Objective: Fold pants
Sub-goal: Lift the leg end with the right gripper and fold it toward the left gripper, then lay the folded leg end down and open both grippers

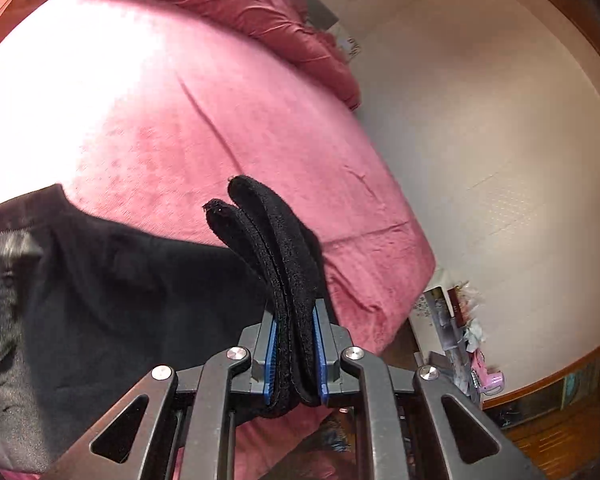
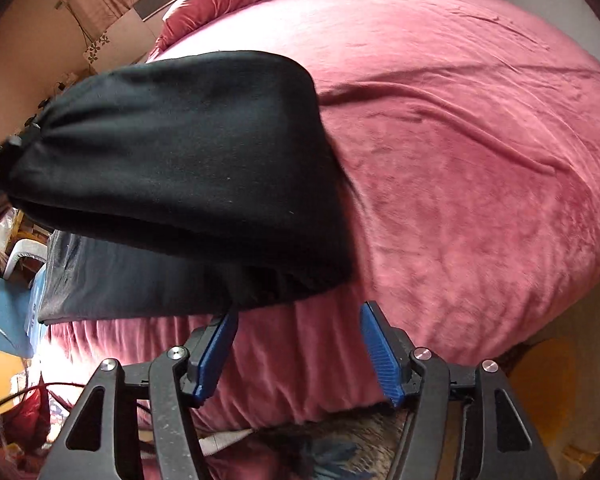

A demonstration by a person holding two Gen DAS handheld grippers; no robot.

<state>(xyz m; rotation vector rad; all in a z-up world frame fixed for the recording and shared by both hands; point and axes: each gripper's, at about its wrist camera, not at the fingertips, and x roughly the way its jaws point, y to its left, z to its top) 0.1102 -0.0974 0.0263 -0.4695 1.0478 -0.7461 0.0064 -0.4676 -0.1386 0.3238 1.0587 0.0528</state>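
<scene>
The black pants (image 1: 100,280) hang in the air over a pink bed (image 1: 220,120). My left gripper (image 1: 296,320) is shut on a thick doubled edge of the pants, which sticks up past the blue pads (image 1: 318,344). In the right wrist view the pants (image 2: 180,152) stretch as a taut folded panel from a gathered end at the far left (image 2: 16,148), with a grey lower layer (image 2: 120,280) drooping onto the bed (image 2: 460,160). My right gripper (image 2: 300,314) is open just below the panel's lower edge, nothing between its fingers.
A rumpled red duvet (image 1: 240,0) lies at the bed's head. Cream floor (image 1: 500,120) runs along the bed, with clutter (image 1: 460,328) near its corner. A white plastic chair (image 2: 20,256) and a patterned rug (image 2: 340,448) sit beside the bed's near edge.
</scene>
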